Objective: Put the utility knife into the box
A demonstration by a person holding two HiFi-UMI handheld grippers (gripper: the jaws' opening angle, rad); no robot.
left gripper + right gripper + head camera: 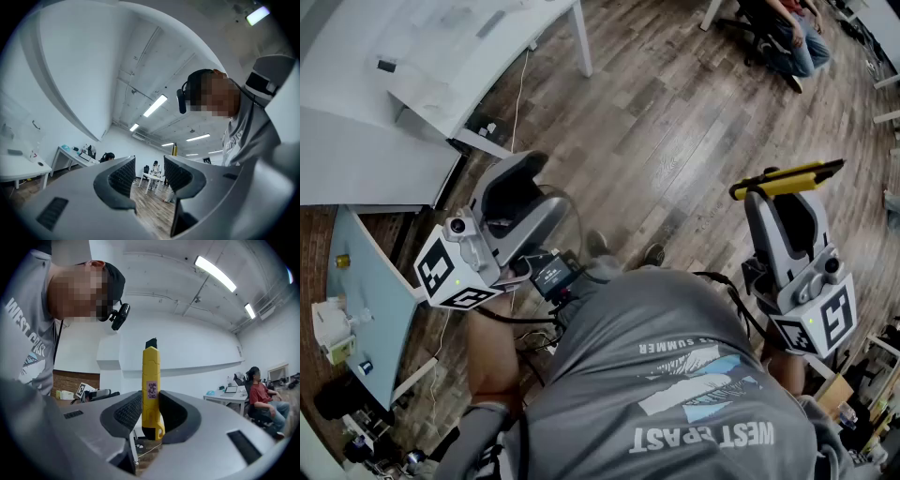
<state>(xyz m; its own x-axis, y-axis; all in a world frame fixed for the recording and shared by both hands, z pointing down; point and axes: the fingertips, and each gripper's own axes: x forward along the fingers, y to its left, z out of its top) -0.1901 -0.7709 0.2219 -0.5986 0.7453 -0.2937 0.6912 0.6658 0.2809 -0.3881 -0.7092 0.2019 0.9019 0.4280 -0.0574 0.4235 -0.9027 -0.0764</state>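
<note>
Right now your right gripper [151,416] pinches the yellow utility knife [150,380] near its butt end, long axis crosswise to the jaws. Left gripper [150,176] is spread with nothing between. Head view puts the knife over wooden floor [675,122]. No view shows the box, so find it first.

From the head view, the left gripper [528,167] sits at 9 o'clock of the wearer's torso [675,375] and the right gripper [780,190] at 3 o'clock, both over the floor [675,122]. The utility knife [787,179] lies crosswise between the right gripper's fingers [129,411], touching both, with an end past each side. A surface [412,56] lies at 10 o'clock, a second surface [375,300] at 8 o'clock, and a seated person [792,37] far off at 1 o'clock.
</note>
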